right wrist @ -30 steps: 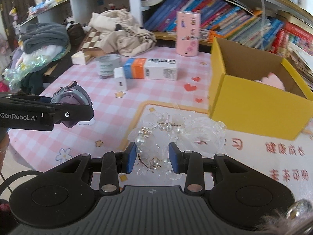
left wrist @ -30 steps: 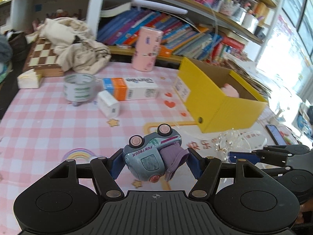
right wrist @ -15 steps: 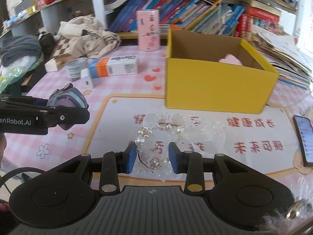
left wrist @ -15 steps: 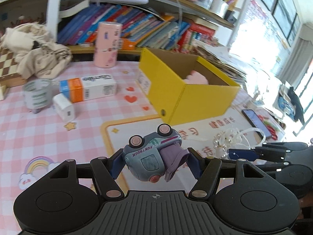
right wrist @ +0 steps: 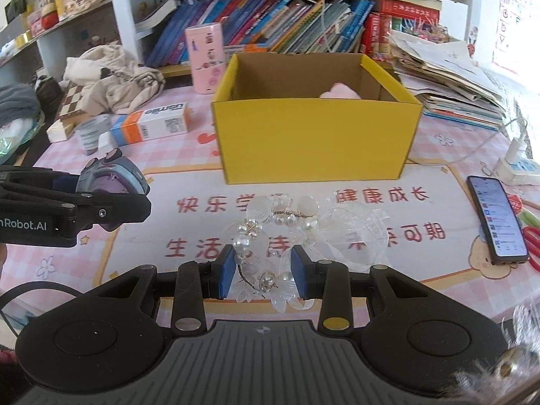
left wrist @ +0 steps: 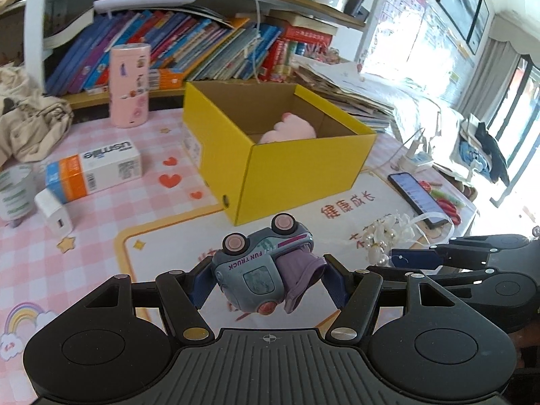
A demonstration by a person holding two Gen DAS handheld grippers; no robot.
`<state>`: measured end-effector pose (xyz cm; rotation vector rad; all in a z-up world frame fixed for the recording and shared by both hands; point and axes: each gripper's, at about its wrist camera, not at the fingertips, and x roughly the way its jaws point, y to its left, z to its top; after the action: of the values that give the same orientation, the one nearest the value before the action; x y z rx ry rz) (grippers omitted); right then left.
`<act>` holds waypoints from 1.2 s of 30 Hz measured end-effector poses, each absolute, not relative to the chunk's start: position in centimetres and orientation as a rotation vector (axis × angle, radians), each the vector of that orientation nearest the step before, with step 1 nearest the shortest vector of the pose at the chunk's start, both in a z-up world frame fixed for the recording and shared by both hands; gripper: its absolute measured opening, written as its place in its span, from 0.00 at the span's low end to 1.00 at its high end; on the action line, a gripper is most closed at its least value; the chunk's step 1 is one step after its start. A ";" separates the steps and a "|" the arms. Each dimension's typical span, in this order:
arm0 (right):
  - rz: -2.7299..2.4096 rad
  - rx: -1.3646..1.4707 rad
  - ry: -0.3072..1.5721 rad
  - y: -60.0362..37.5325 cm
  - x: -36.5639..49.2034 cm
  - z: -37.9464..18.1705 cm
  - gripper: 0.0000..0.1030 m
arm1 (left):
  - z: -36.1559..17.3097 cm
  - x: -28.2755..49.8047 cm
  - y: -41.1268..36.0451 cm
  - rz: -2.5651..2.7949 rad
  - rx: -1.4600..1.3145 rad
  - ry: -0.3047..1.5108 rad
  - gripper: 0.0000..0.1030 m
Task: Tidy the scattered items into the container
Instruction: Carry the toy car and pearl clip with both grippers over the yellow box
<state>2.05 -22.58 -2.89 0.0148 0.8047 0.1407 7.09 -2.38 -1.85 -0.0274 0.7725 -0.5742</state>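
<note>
Bookshelves crowd the back of this desk, and its pink checked cover carries the yellow box (right wrist: 314,138) I'm using as my landmark. Both of my grippers hang on the near side of the box, loaded.

My left gripper (left wrist: 266,281) pinches the toy truck (left wrist: 261,266) across its body, wheels up, with a purple flap hanging toward 1 pad. My right gripper (right wrist: 263,271) is nearly closed on the beaded headpiece (right wrist: 293,222), gripping only its near end; the beads and clear petals trail loose toward the box.

Inside the box, against its far right corner, sits a pink soft thing (left wrist: 290,130). Left of the box lie the toothpaste carton (left wrist: 94,167), the white charger (left wrist: 55,216) and the tape roll (left wrist: 13,189), so I judge the job is roughly midway.

Risks as I see them:
- The 2 grippers are close together; bringing both over the box at once could knock them into each other or against the front wall.
- The headpiece's dangling end could snag on the box rim and drape outside.
- The truck is rounded and could twist out of the pads if I tilt it carelessly.
- The phone (right wrist: 496,216), right of the box, could get swept by my right gripper.
</note>
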 end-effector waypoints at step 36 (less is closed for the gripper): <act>0.293 -0.096 0.639 -32.6 12.2 2.0 0.32 | 2.0 14.4 -13.9 -0.518 -0.030 0.643 0.65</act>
<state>12.15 -32.63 1.97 -0.0959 0.6389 0.2925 14.45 -13.89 2.02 -0.0296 0.6434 -0.5180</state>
